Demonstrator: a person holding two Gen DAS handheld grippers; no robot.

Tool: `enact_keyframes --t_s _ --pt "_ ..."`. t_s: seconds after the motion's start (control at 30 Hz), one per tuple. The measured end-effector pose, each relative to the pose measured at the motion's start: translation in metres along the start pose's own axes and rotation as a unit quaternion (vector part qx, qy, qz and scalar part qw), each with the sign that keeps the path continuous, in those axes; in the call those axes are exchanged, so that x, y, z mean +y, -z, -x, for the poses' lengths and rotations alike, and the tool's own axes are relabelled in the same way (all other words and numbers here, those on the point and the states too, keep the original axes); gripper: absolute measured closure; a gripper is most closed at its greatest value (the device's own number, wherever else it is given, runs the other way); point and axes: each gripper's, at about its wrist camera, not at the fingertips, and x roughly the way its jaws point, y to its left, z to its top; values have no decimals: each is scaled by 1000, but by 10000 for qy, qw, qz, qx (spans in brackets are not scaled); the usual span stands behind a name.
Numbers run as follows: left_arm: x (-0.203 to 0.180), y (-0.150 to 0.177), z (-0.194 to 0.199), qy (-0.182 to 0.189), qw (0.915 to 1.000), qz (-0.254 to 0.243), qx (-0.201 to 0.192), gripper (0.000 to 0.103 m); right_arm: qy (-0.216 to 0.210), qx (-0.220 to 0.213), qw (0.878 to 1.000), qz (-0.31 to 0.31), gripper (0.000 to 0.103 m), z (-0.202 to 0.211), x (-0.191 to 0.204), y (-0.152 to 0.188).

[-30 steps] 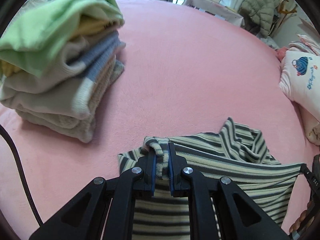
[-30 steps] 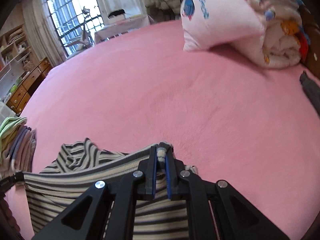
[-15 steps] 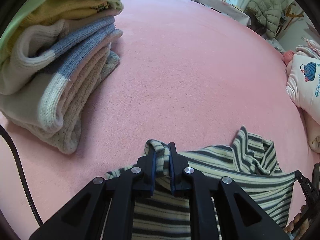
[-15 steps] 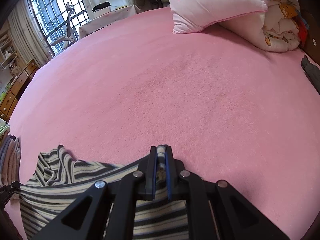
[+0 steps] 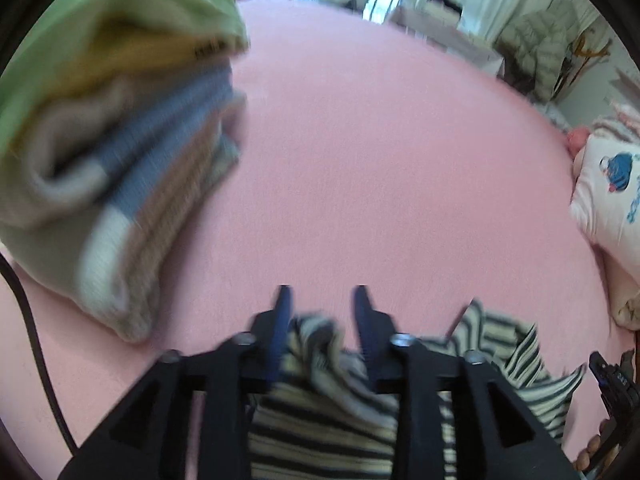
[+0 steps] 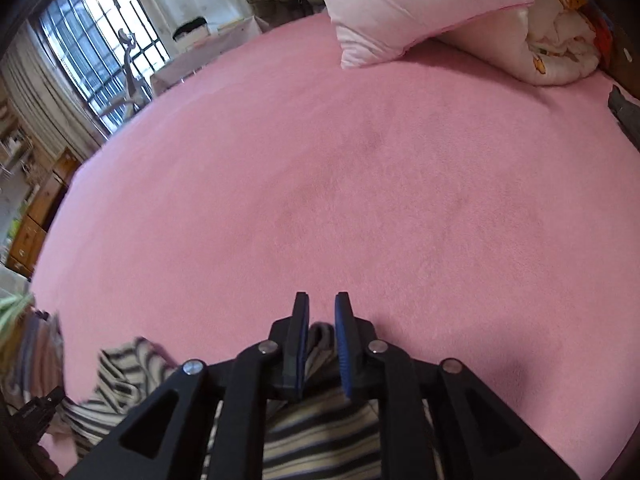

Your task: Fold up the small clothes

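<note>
— Pink bedspread (image 5: 360,160) is filling both views, with a window (image 6: 112,52) and furniture sitting behind it. What is lying on it?

— Folded clothes are sitting in a stack (image 5: 112,152) at the left of the left wrist view, blurred, green on top, then yellow, blue-grey and beige. A pale pillow (image 6: 420,4) with a cartoon print is resting at the far right, against a rolled quilt (image 6: 560,32).

— And the garment being folded?

— The striped top (image 5: 320,420), cream with dark bands, is lying on the bedspread right under both claws, near the stack but apart from it.

— What is the left claw (image 5: 322,300) doing?

— Its jaws have just been opening and are standing clearly apart. A bunched fold of the top is sitting loosely between them, with the pads not pressing on it.

— And the right claw (image 6: 322,306)?

— Its jaws have also just been opening, though less, leaving a narrow gap. An edge of the top is lying low in that gap, and the blue pads are looking clear of it.
</note>
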Motion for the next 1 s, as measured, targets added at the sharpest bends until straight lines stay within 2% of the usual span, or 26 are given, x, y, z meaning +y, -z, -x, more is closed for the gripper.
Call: enact_keyframes --t_s 0.03,0.1,0.3,0.53,0.57,0.73,0.87,1.0 --pt "0 -2 9 -12 9998 25 -204 55 -37 -57 9999 76 86 5 2 -1" --pt "0 -6 21 -5 9990 43 -437 53 -13 -183 9993 312 86 17 8 -1" --pt "-5 4 46 170 9982 -138 -557 53 -286 -391 9951 857 86 51 21 15" --pt "-31 58 59 567 9931 -988 -288 52 -761 320 9792 1851 87 48 54 73" --pt "-34 67 58 585 9917 -1118 -253 52 -796 456 9764 1957 89 43 59 82" --pt "-47 108 52 665 9840 -1654 2 52 -826 886 9679 2204 96 16 74 111" --pt "-53 125 44 744 9793 -1875 185 52 -894 1032 9622 2357 97 0 89 120" --pt "-55 127 35 802 9796 -1826 262 52 -919 1117 9593 2427 96 -15 109 120"
